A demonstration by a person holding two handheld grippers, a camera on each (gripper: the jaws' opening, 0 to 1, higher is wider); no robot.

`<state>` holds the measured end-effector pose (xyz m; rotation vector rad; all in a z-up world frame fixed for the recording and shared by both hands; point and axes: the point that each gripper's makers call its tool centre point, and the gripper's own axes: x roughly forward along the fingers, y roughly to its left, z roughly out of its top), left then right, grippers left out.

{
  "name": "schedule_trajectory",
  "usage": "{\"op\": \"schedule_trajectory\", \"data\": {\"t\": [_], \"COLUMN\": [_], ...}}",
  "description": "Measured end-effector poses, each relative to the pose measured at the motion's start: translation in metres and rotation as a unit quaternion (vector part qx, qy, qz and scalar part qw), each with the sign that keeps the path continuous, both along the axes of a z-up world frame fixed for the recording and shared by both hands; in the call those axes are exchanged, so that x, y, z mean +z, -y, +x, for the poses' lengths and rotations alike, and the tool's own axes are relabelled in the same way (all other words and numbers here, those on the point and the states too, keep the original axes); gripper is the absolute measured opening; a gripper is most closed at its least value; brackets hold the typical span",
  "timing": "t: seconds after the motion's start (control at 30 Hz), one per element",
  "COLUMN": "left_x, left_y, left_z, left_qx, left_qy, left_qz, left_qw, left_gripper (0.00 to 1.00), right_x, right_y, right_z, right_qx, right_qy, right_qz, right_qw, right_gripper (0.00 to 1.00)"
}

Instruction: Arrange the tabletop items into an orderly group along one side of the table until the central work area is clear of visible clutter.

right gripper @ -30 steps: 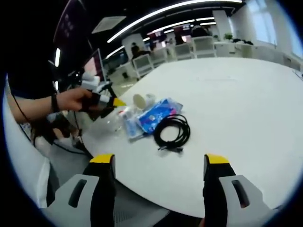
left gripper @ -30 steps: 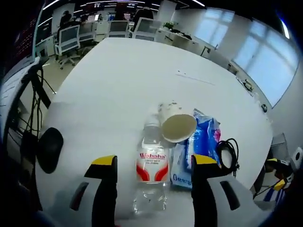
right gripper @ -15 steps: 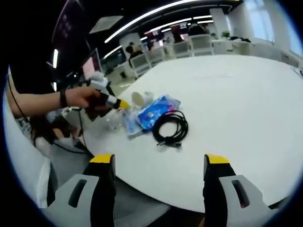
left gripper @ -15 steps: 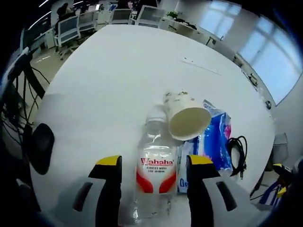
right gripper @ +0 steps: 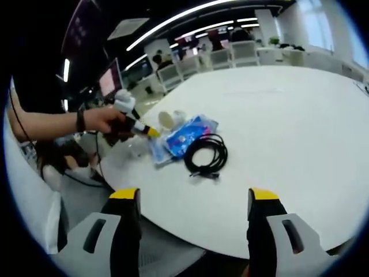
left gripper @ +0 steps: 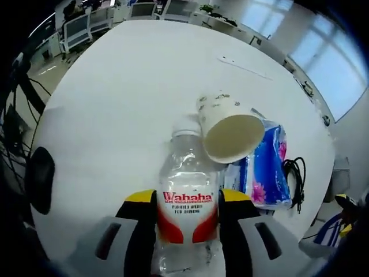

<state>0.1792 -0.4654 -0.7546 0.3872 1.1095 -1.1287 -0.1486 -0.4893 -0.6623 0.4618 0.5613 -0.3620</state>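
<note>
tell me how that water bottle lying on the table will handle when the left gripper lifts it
The water bottle lies on its side and is round, so it would likely roll if released. Its clear thin plastic probably flexes under the left gripper. The paper cup leaning on it may tumble.

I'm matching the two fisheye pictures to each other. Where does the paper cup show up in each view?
Left gripper view: the paper cup lies on its side just right of centre, open mouth toward the camera, beside the water bottle.
Right gripper view: the paper cup is small, left of centre, near the table's edge.
Shared landmark: the blue tissue pack, right next to the cup.
</note>
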Motion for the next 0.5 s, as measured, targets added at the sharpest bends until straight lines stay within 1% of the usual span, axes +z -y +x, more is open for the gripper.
{"op": "schedule_trajectory", "data": {"t": [0.3, 0.5], "left_x": [-0.001, -0.001], "left_y": [-0.011, -0.018], "left_z": [0.012, 0.021], "left_qx": [0.013, 0.026], "left_qy": [0.003, 0.007], "left_qz": [0.004, 0.005], "left_qw": [0.9999, 0.9996], "left_gripper": [0.41, 0.41], "right_x": [0.0, -0.002], "right_y": [0.0, -0.004], "right_z": [0.009, 0.012], "right_qx": [0.009, 0.015], "right_qy": [0.001, -0.001], "right_qz": [0.0, 0.002], "right_qw": [1.0, 0.9999], "right_gripper": [0.74, 0.74]}}
